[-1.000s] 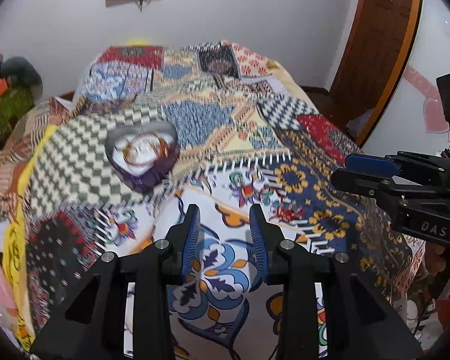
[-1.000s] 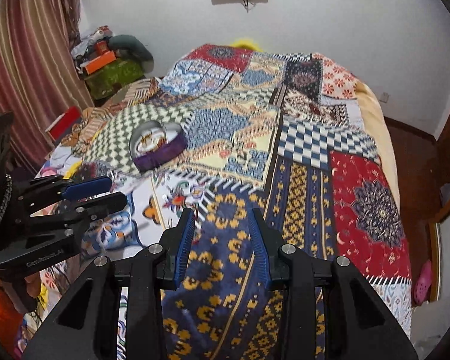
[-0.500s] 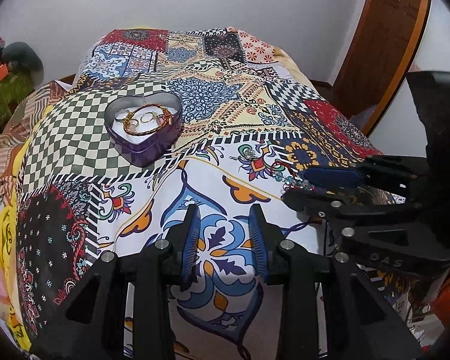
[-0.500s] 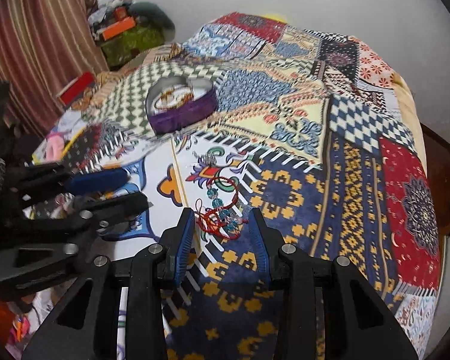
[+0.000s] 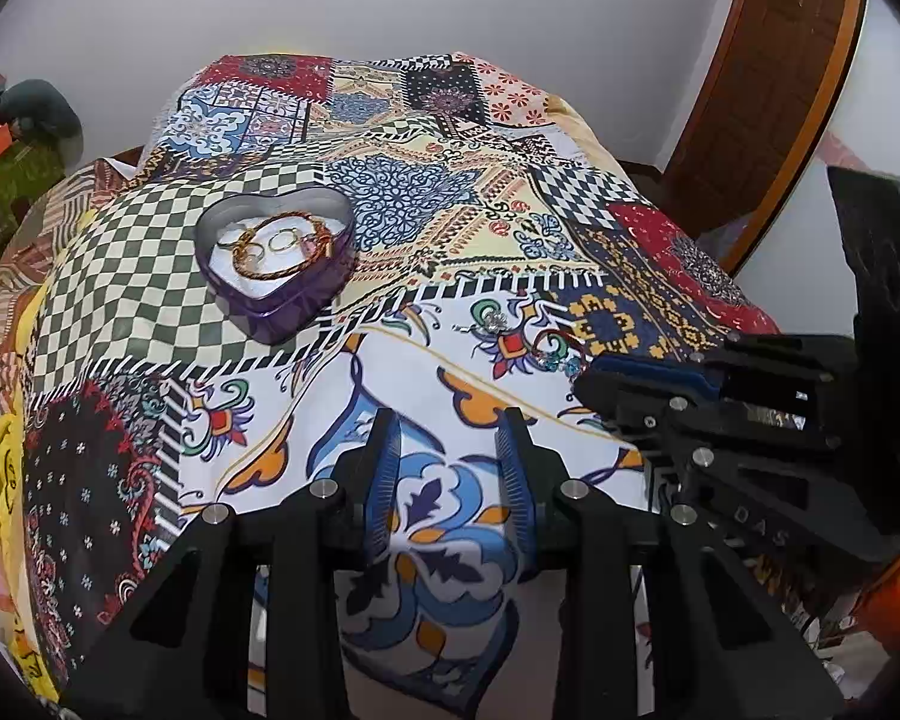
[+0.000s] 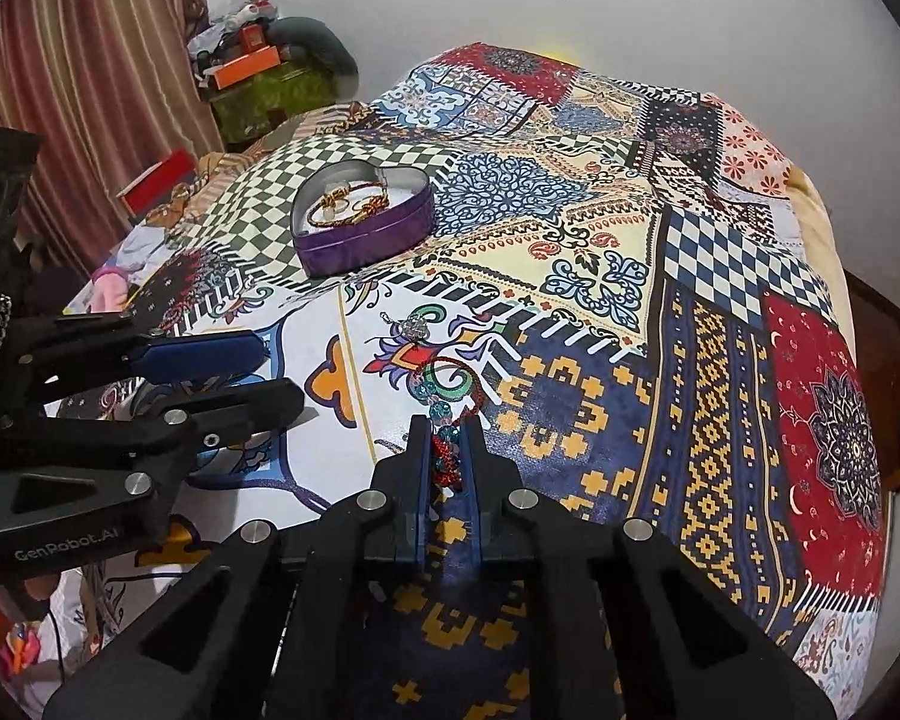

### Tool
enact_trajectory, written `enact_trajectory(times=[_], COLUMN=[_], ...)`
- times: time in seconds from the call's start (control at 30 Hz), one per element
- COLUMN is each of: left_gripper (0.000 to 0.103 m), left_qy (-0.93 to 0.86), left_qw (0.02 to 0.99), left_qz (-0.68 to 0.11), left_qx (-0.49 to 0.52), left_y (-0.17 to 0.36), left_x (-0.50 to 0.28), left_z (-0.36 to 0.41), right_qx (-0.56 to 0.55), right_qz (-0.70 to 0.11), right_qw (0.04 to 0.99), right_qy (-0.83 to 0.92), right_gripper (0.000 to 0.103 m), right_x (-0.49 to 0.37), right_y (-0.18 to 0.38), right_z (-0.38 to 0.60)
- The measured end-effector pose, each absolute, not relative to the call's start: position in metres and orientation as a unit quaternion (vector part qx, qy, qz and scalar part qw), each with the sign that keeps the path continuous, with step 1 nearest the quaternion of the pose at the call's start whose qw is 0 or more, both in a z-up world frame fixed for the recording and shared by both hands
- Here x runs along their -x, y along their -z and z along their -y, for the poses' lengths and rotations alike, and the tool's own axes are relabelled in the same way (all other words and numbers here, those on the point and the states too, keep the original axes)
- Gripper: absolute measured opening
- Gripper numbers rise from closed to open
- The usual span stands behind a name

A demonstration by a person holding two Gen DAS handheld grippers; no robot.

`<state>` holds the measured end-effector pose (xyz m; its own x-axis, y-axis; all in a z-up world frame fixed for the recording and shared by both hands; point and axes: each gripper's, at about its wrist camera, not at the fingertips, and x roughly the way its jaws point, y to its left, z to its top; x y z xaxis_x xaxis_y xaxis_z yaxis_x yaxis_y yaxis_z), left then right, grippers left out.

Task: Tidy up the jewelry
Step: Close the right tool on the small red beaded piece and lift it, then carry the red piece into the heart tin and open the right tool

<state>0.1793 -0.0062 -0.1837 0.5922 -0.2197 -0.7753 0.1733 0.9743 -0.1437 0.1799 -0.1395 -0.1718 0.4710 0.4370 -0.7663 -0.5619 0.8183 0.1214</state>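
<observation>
Ahead of the tongs we see a bed under a patchwork bedspread, white walls behind, a wooden door to the right, striped curtains to the left.

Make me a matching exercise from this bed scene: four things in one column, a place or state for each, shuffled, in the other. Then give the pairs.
Things:
1. heart-shaped tin
2. red beaded bracelet
3. left gripper
4. silver charm

Places or states:
A. lying loose on the bedspread, between the tin and the right gripper
B. open, nothing between its fingers
C. pinched at one end by the right gripper, whose jaws have just been closing
D. lid off, gold bracelets inside

Pairs: 1-D, 2-C, 3-B, 4-A
</observation>
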Motion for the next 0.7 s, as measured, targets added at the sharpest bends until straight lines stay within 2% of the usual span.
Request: enact_trajectory(times=[0.57,0.7], left_gripper=[0.033,0.022], left_qy=[0.125,0.129], left_qw=[0.899,0.894], left_qz=[-0.420,-0.429], left_qx=[-0.010,-0.017], left_y=[0.180,0.186], left_x=[-0.220,-0.229], left_z=[0.042,0.047], right_qx=[0.006,0.001], right_qz=[-0.401,-0.400], right_qw=[0.873,0.874], right_qy=[-0.277,-0.276], right_gripper=[0.008,0.008], right_x=[-0.197,-0.199], right_y=[0.155,0.155], right_z=[0.182,0.188])
